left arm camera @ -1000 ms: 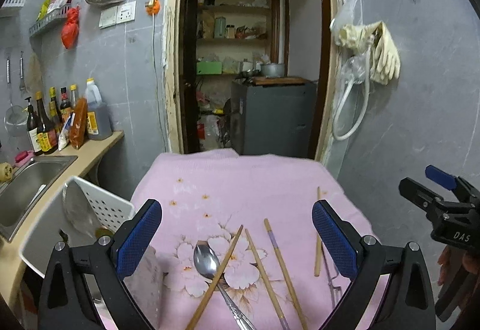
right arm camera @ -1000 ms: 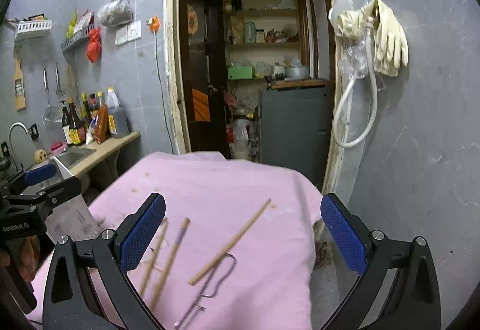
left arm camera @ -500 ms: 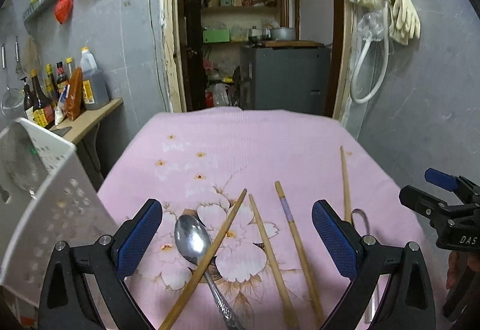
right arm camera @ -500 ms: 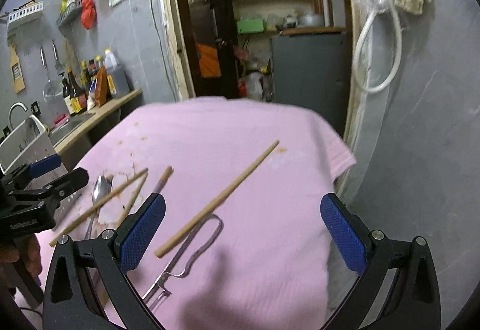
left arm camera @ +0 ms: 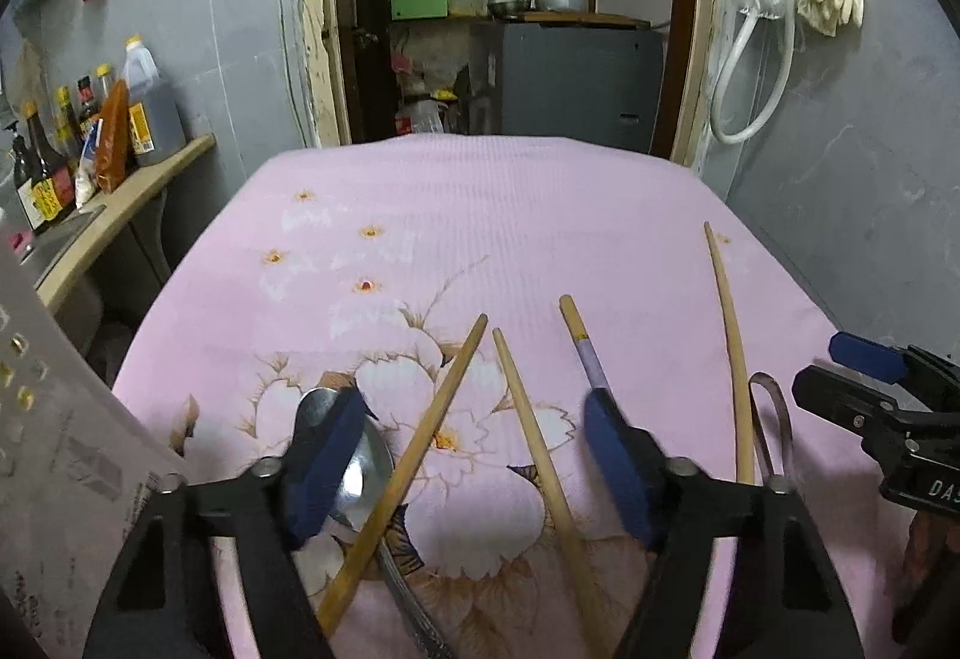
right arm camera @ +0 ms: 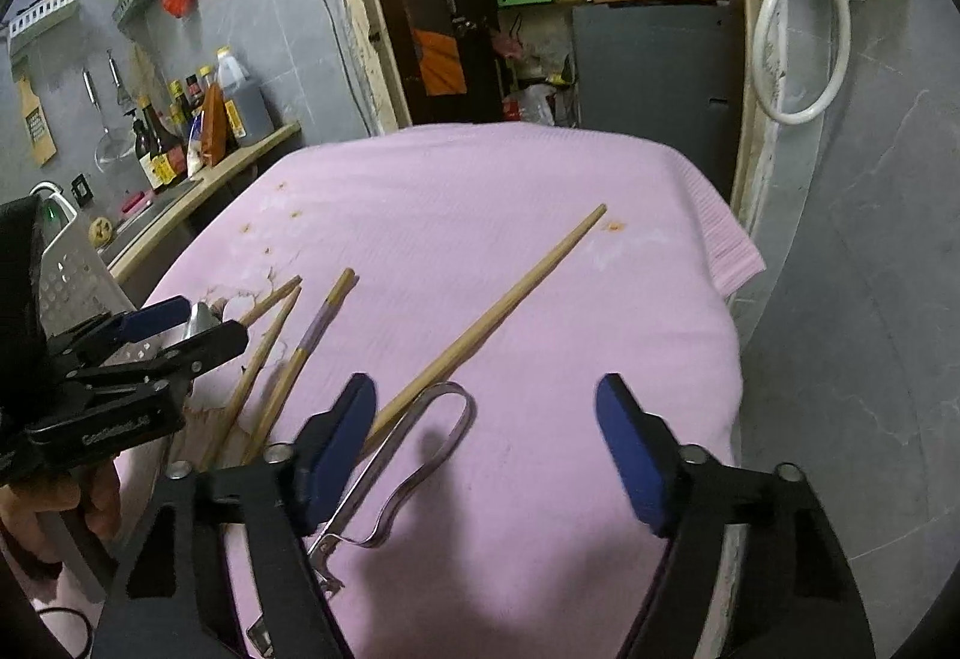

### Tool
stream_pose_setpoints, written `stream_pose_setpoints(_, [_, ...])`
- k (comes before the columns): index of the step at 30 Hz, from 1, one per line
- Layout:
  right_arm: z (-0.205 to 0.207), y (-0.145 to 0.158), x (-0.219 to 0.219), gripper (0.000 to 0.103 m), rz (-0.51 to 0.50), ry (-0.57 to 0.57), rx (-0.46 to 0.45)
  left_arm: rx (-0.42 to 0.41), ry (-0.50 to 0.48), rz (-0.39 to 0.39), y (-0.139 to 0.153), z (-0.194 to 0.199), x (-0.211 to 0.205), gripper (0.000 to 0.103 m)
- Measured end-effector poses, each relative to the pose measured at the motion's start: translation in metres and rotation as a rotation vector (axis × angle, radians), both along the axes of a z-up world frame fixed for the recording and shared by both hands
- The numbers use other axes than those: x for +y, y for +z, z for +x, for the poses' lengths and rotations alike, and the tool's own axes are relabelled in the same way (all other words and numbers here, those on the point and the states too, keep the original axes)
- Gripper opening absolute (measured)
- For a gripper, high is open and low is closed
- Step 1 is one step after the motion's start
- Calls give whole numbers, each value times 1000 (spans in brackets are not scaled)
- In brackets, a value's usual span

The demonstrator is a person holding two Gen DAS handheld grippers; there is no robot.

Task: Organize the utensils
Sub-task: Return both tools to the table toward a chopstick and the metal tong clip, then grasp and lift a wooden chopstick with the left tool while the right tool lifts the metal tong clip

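Two grippers hover low, jaws wide: left gripper over one spoon and crossed chopsticks, right gripper above one wire peeler. Four chopsticks lie on the pink cloth.

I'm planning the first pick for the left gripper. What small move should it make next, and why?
Probably ease the open left gripper down and close on the bare wooden chopstick lying flat between its blue pads. That chopstick touches nothing else, while the neighbouring wooden chopstick crosses the metal spoon on the pink floral cloth. The right gripper hovers open over another chopstick.
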State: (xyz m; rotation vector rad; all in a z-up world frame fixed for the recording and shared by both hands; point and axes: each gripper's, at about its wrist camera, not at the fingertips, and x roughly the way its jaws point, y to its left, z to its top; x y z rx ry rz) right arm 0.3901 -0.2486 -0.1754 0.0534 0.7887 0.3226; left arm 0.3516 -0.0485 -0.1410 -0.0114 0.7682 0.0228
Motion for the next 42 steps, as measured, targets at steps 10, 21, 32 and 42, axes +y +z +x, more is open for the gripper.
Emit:
stream_pose_setpoints(10, [5,-10,13,45,-27,50,61,99,-66,-1,-12,14,-10,29])
stream_pose_setpoints(21, [2,-15,23,43,-72,40,108,127,-70,-6,-15,18,-10,26])
stream_pose_setpoints(32, [8,-12,40,37,-200,-24,224,230,-62,-93,-12,30,-3,10])
stream_pose_setpoints(42, [5,-9,31,26,-83,-82,244,281,-72,-184,-12,32,7,6])
